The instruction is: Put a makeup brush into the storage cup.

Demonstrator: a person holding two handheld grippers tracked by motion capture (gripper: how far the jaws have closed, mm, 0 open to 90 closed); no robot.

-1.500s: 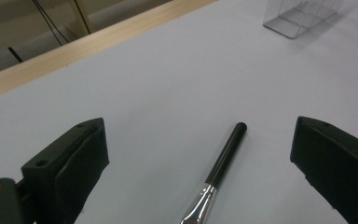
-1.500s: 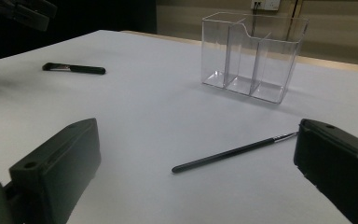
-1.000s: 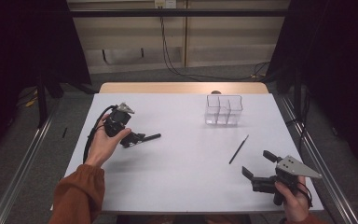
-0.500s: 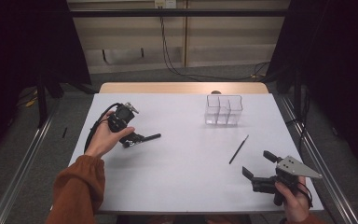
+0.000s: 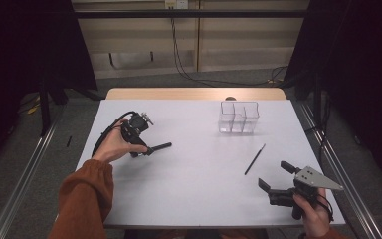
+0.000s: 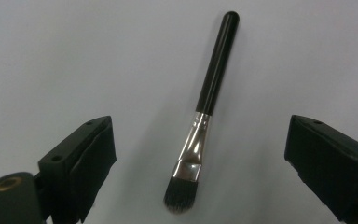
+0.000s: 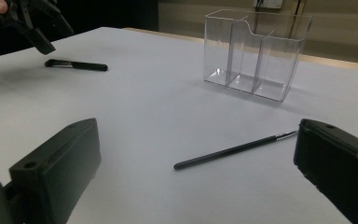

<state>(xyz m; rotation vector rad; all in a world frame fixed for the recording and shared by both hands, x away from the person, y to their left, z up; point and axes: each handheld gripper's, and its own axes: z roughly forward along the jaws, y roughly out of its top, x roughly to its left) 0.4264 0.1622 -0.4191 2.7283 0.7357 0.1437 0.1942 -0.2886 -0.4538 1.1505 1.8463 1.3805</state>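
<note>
Though unlabelled, black brush (image 6: 200, 130) between fingers (image 6: 81, 163).

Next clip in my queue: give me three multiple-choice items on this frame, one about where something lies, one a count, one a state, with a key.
1. Where does the flat brush lie?
A. on the table under the left gripper
B. inside the clear organiser
C. on the floor

2. How many compartments does the clear organiser have?
A. one
B. three
C. five

3. How do the jaws of the right gripper stand?
A. shut on the thin brush
B. shut on nothing
C. open, holding nothing

Key:
1 A, the left gripper view shows it flat on the white table between the open jaws.
2 B, two dividers split it in three in the right gripper view.
3 C, the jaws stand wide apart and the thin brush lies on the table beyond them.
</note>
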